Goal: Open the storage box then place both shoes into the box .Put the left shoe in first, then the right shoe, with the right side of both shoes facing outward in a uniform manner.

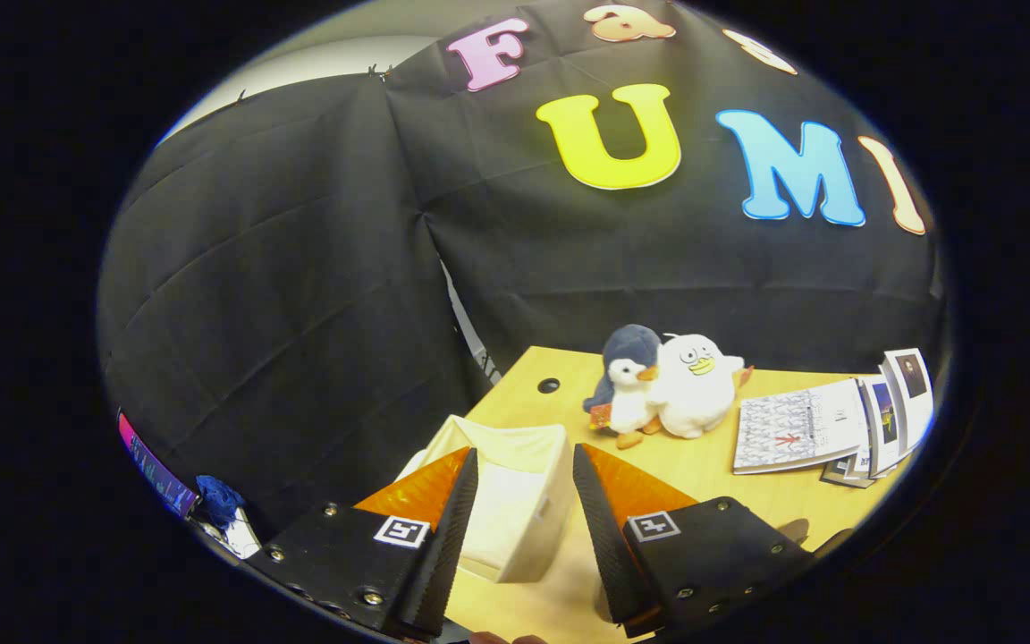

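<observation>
You are holding the tool (524, 465) above the near end of the wooden worktop (703, 465), its two fingers parted and gripping nothing. One storage box (515, 501), pale with fabric-looking walls, is sitting between the fingers and just ahead of them, and its top is appearing open with the inside empty as far as can be seen; whether a lid or flap is folded back cannot be told. Judging from that, you are standing at the opening step or just past it, and no shoe is lying within the field, so the count of shoes here is nil. The next move is likely calling for you to confirm the box is fully open, then to seek out the left shoe first, gripping it so that its right side is facing outward once set in. Counting the remainder: two plush toys (667, 385), one dark and white penguin and one white duck, are sitting touching at one o'clock beyond the fingers; one printed booklet (797, 429) is lying at two o'clock, with several overlapping photo cards (895, 411) just beside it, their number unclear.
</observation>
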